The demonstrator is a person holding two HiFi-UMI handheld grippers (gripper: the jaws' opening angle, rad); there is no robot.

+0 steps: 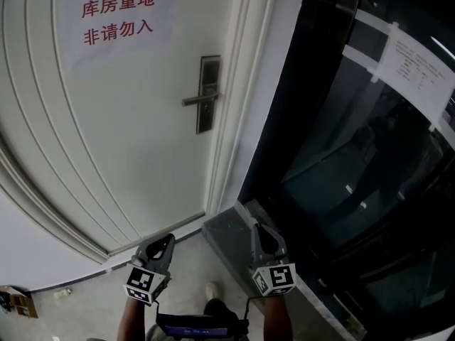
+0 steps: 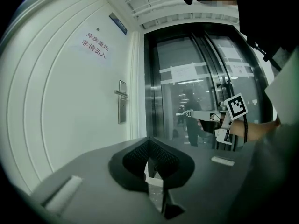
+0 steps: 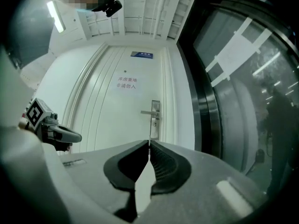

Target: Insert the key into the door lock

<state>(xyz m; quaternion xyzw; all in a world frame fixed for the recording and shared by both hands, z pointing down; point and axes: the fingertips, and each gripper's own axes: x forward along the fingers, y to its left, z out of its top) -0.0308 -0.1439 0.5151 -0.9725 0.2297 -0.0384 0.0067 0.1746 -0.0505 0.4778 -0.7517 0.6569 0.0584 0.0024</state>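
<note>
A white door carries a metal lock plate with a lever handle. The lock plate also shows straight ahead in the right gripper view, a little way off. My right gripper is shut, and a thin key stands edge-on at its tips. In the left gripper view the key pokes out of the right gripper as a small point. My left gripper is low on the left, its jaws together with nothing in them. Both grippers are well short of the door.
A paper sign with red characters hangs on the door. Dark glass doors with a taped notice fill the right side. On the floor to the far left lies a small box. A shoe shows between my arms.
</note>
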